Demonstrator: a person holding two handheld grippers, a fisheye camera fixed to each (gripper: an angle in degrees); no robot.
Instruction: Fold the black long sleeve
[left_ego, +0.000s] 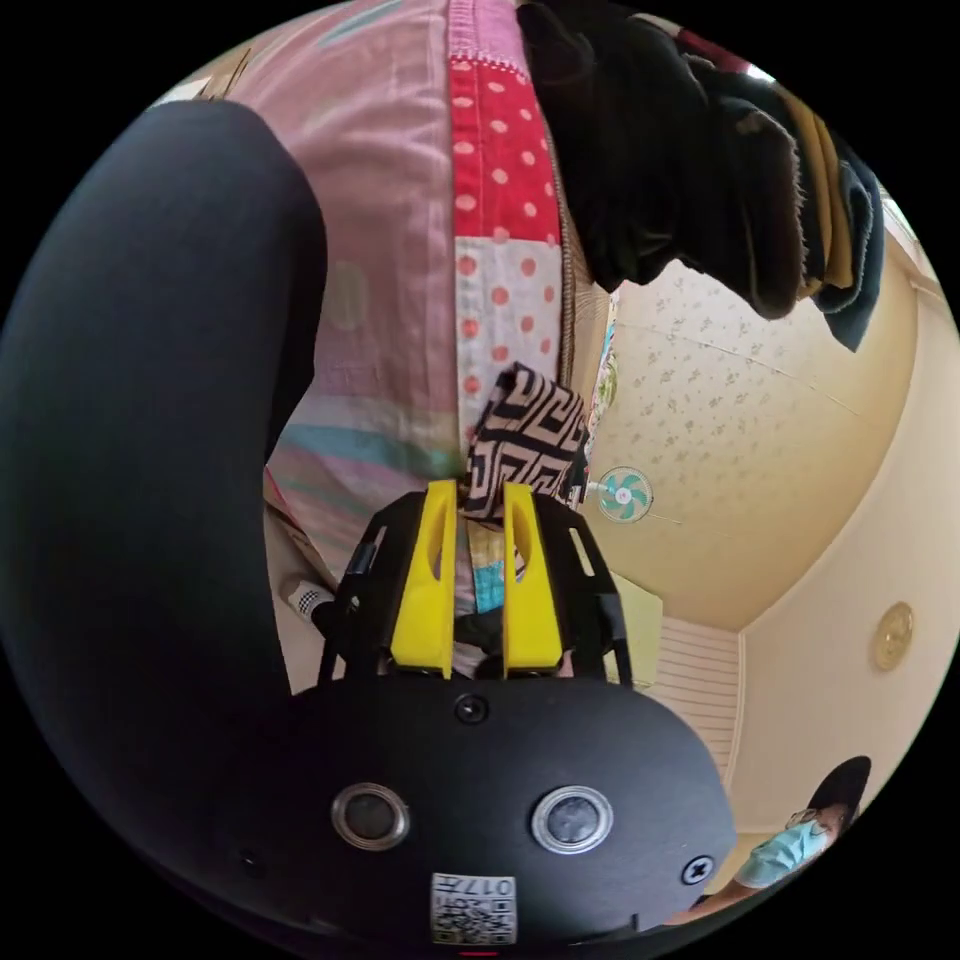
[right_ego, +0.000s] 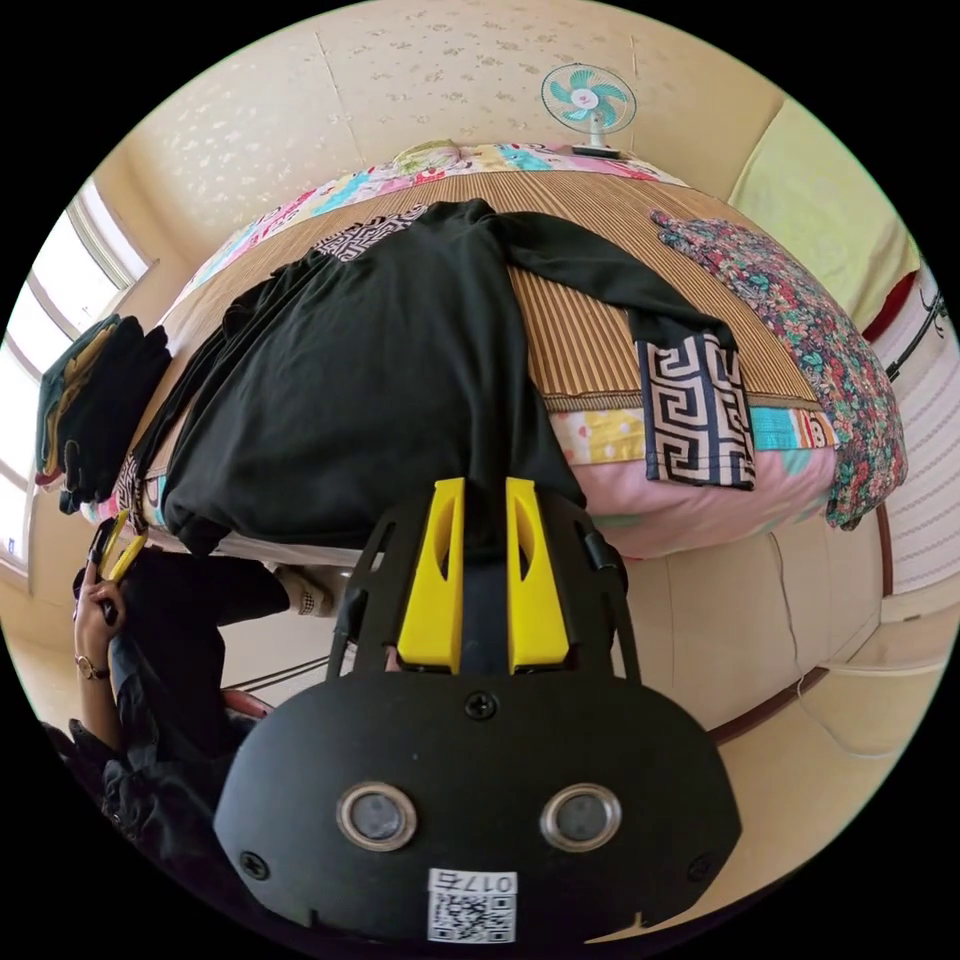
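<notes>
Left gripper (left_ego: 480, 500) fingers pinch patterned cuff (left_ego: 525, 440); right gripper (right_ego: 485, 495) (narrow gap) on black shirt (right_ego: 380, 390).

Bright daylight from window (right_ego: 40, 390); sharp centre, heavy fisheye bending at edges.

The left gripper view sits very close under the bed's edge (left_ego: 400, 300), tilted upward past a patterned cuff (left_ego: 525, 435) toward the ceiling (left_ego: 760, 420). The right gripper view looks from lower and farther back, near the floor, facing across the bed (right_ego: 690, 490) toward the far wall, taking in the whole black long sleeve (right_ego: 380, 390). The 2 views share the wall fan (left_ego: 625, 495) (right_ego: 588, 98), the patterned cuff (right_ego: 697, 408) and the pile of dark clothes (left_ego: 700, 150) (right_ego: 95, 400)
</notes>
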